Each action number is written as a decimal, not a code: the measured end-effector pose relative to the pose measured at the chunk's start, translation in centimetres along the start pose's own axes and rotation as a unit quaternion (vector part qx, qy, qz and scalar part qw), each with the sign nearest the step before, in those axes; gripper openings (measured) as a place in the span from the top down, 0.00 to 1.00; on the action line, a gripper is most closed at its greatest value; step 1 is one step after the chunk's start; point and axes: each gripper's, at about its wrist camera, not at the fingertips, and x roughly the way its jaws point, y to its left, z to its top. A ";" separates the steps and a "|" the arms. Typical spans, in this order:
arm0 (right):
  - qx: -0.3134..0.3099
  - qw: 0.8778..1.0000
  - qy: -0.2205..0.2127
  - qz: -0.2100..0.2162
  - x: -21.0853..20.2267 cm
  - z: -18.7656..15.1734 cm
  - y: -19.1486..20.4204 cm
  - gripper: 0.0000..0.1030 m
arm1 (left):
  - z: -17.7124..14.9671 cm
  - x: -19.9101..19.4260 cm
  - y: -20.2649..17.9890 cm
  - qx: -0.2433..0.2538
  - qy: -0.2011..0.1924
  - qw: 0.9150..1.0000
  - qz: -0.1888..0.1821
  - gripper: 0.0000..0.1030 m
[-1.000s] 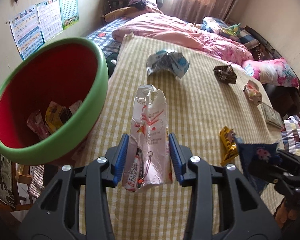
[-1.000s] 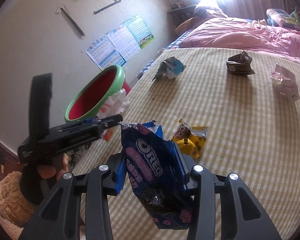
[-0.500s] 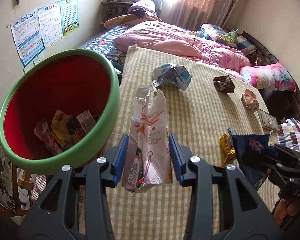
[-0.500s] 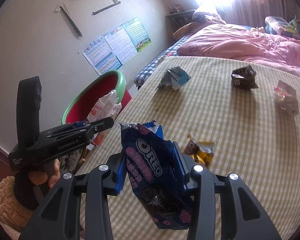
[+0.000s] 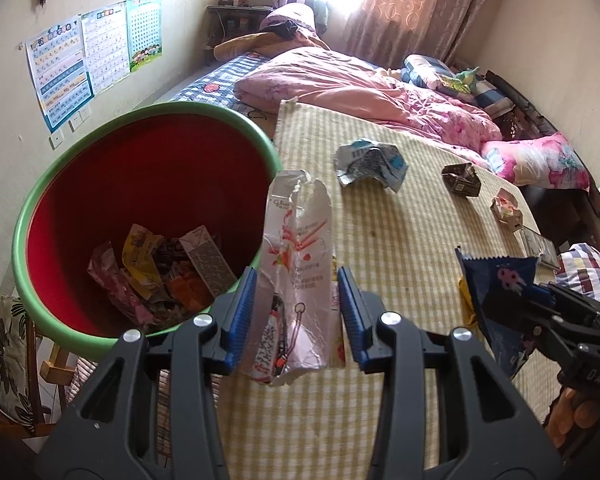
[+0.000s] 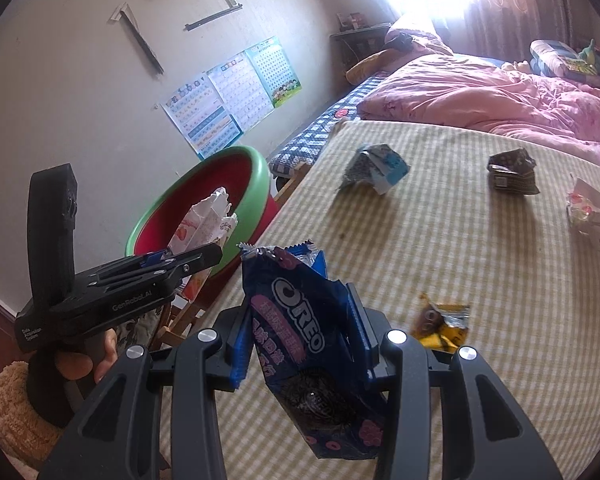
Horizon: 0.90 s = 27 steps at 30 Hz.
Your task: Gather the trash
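Note:
My left gripper (image 5: 296,316) is shut on a torn pink-and-white wrapper (image 5: 298,264), held upright beside the rim of the green bin with a red inside (image 5: 148,128). The bin holds several wrappers (image 5: 156,276). My right gripper (image 6: 300,332) is shut on a blue Oreo bag (image 6: 300,328), held above the checked tablecloth (image 6: 480,264); it also shows in the left wrist view (image 5: 496,292). The left gripper and its wrapper (image 6: 208,216) show in the right wrist view in front of the bin (image 6: 260,172).
On the cloth lie a crumpled blue-white wrapper (image 5: 370,160), a dark folded wrapper (image 5: 462,178), a small pink packet (image 5: 508,210) and a yellow wrapper (image 6: 442,326). A bed with pink quilt (image 5: 360,84) lies beyond. A chair (image 5: 4,360) stands under the bin.
The left gripper has moved toward the bin with its wrapper; the bin now looks nearer and more of its inside shows. The right gripper has drawn back and risen a little with the Oreo bag.

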 end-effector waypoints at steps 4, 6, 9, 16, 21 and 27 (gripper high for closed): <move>-0.005 1.000 0.002 -0.001 0.6 0.1 1.1 0.61 | -0.1 -0.4 1.0 -0.002 -0.003 1.000 -0.004 0.62; -0.006 1.000 0.001 -0.001 0.9 0.2 1.7 0.61 | -0.1 -0.7 1.7 -0.004 -0.006 1.000 -0.005 0.62; -0.008 1.000 -0.001 0.000 1.2 0.4 2.5 0.61 | 0.0 -1.3 2.4 -0.006 -0.012 1.000 -0.006 0.62; -0.013 1.000 -0.009 0.000 1.9 0.8 4.7 0.61 | 0.4 -2.7 4.6 -0.011 -0.025 1.000 -0.007 0.62; -0.013 1.000 -0.011 -0.001 2.5 1.2 5.9 0.61 | 0.6 -2.9 5.8 -0.009 -0.027 1.000 -0.010 0.62; -0.009 1.000 -0.015 -0.007 3.2 1.4 6.9 0.61 | 0.8 -2.5 6.9 -0.005 -0.022 1.000 -0.015 0.62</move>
